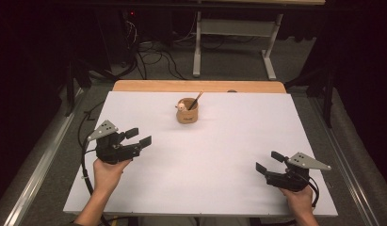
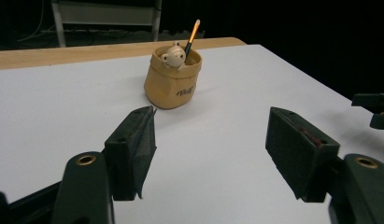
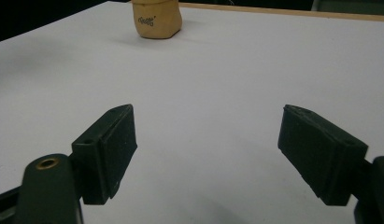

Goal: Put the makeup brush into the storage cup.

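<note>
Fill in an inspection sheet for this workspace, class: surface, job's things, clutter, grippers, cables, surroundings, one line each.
Surface: white board over a wooden table, bare apart from one item.
Job's things: tan pot toward the far edge, upright, holding a small bear figure and a brush leaning out.
Clutter: nothing seen.
Grippers: left gripper and right gripper both open, empty, near the front corners, apart from the pot.
Cables: black cable trailing from the left gripper.
Surroundings: dark room, grey floor, loose wires, white table legs behind.
</note>
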